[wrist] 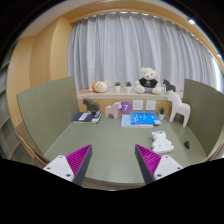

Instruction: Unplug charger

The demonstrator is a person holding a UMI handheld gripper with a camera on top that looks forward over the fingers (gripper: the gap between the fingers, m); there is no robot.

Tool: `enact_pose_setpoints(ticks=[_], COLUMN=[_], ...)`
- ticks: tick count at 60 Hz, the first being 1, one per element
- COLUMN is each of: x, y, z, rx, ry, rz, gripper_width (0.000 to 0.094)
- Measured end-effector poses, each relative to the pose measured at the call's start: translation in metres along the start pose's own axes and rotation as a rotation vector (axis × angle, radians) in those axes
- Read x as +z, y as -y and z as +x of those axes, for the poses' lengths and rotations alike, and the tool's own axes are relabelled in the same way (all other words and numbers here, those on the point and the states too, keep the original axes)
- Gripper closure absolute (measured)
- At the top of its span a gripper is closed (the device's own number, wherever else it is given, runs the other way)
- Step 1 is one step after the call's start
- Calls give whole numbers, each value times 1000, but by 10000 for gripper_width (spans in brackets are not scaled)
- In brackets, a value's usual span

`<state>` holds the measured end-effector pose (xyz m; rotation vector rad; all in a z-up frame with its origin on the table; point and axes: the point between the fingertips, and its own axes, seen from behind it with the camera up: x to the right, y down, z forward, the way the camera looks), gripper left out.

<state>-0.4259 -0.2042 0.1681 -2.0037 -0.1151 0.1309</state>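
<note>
The hand-held gripper sits nearest, its two pink pads spread wide apart with nothing between them, so it is released and holding nothing. Just past the right finger, at about two o'clock from the gripper's midpoint, a small white block rests on the green tabletop; it looks like the charger, though its cord and socket are too small to make out, and so is its long axis. The coming move likely turns on swinging right and slightly forward to bring it between the fingers. Farther out at twelve o'clock lie a blue book and a dark book. Beyond, a shelf carries a plush bear before grey curtains.
</note>
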Motion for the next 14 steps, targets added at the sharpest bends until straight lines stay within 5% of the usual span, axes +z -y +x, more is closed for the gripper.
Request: enact_pose_setpoints(ticks=[14], x=[-11], y=[-2], z=[-1], rx=[-14], ry=[-23], rz=[5], gripper_width=[67])
